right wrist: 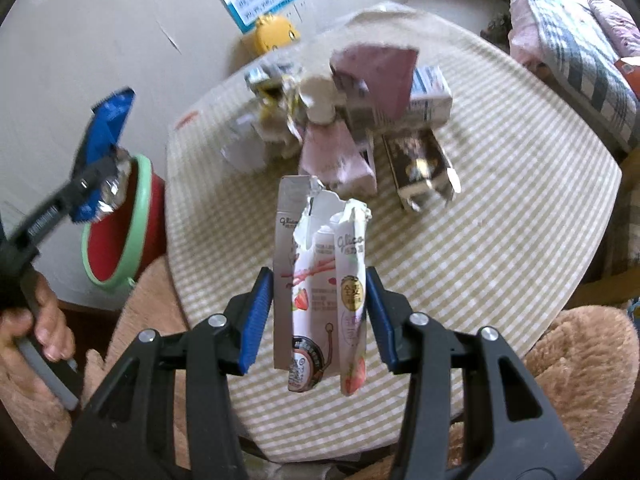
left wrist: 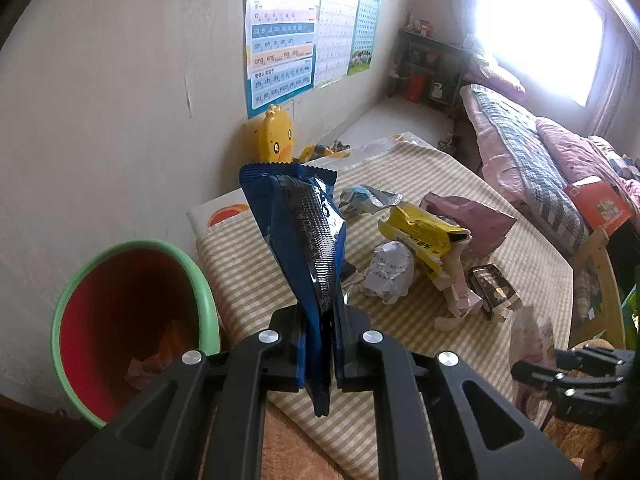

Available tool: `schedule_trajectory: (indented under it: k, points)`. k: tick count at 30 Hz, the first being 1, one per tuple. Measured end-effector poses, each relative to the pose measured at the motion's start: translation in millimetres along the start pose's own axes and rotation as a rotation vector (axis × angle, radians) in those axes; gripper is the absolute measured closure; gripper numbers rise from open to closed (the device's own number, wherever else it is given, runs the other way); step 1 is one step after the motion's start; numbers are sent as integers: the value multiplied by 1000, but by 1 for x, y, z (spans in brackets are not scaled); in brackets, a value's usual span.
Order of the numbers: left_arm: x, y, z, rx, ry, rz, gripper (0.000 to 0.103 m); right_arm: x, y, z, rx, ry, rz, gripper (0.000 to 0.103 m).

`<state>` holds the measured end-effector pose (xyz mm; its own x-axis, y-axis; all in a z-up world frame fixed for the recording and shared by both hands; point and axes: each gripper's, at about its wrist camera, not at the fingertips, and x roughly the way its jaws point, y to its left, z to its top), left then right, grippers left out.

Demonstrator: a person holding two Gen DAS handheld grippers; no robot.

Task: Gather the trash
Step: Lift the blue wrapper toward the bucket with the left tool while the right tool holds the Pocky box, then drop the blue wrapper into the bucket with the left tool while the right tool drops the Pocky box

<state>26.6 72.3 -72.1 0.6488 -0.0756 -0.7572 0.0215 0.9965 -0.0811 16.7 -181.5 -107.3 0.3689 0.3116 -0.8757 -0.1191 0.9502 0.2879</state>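
A blue snack wrapper (left wrist: 298,236) is clamped upright between the closed left tongs (left wrist: 320,354). A torn strawberry biscuit-stick box (right wrist: 320,292) is pinched at its sides by the right tongs (right wrist: 320,316) and held clear of the checked tabletop (right wrist: 500,240). Beyond both tongs, a yellow carton (left wrist: 424,236), a crumpled paper ball (left wrist: 390,270) and a pink bag (left wrist: 472,220) are left on the tabletop. The red bin (left wrist: 132,312) is seen left of the left tongs, below the tabletop edge. The torn box, gripped only by flimsy walls, could buckle and slip out, or the wrapper could be dropped short of the bin rim.
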Motion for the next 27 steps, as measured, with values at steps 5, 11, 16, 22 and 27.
schedule_trajectory:
  k: [5, 11, 16, 22, 27]
  points:
    - [-4, 2, -1, -6, -10, -4, 96, -10, 13, 10, -12, -35, 15, 58]
    - [-10, 8, -1, -16, -24, 2, 96, -15, 23, 15, -23, -55, 23, 58]
    - [-9, 15, -2, -30, -21, 8, 96, -14, 29, 19, -28, -64, 26, 58]
    - [-6, 20, -4, -48, -14, 12, 96, -13, 37, 22, -39, -61, 33, 58]
    - [-5, 26, -5, -65, -13, 15, 96, -12, 44, 26, -52, -62, 37, 58]
